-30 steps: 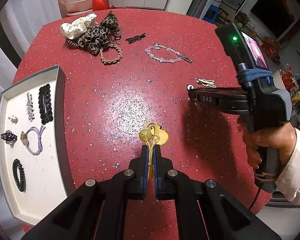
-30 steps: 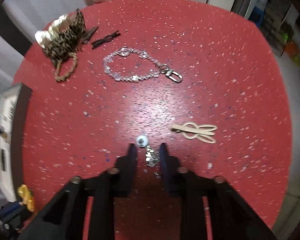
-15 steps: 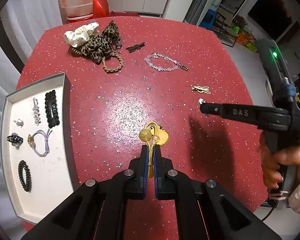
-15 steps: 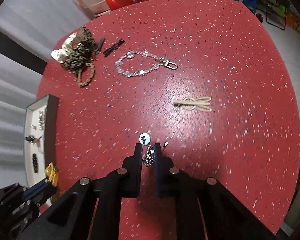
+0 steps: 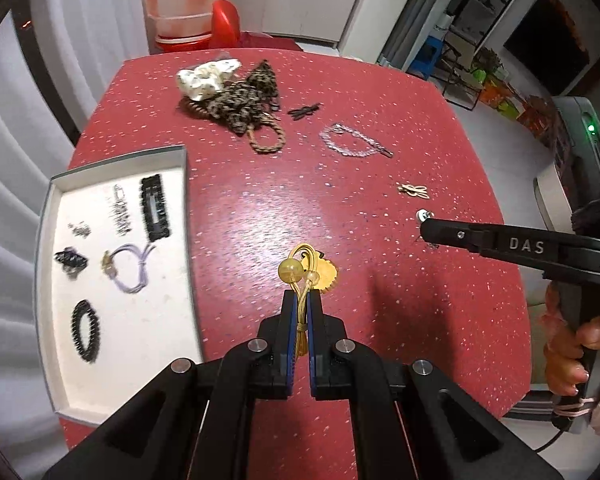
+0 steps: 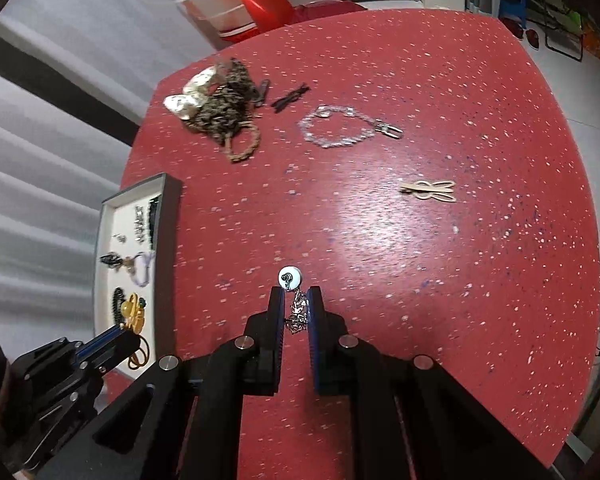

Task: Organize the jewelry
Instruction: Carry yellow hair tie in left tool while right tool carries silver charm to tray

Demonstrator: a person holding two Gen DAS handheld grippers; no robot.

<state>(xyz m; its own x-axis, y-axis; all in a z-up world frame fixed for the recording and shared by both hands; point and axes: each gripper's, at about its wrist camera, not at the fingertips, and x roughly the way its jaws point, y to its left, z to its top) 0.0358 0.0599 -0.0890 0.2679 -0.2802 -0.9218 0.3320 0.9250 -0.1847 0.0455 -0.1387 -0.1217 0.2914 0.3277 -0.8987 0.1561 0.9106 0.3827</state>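
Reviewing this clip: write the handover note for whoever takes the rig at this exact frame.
Left gripper: shut on the yellow hair tie, lifted beside the tray.
Right gripper: shut on a silver earring, held over the table.
Done: six pieces lie in the tray.
Left: tray both held pieces, then the chain, gold clip, black clip and scrunchie pile.

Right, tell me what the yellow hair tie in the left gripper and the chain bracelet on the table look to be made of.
Yellow hair tie: thin elastic cord, likely, with translucent amber beads that look like glossy plastic, held in the left gripper. Chain bracelet: silvery metal links and clasp, glinting; possibly clear crystal beads, too blurred to tell.
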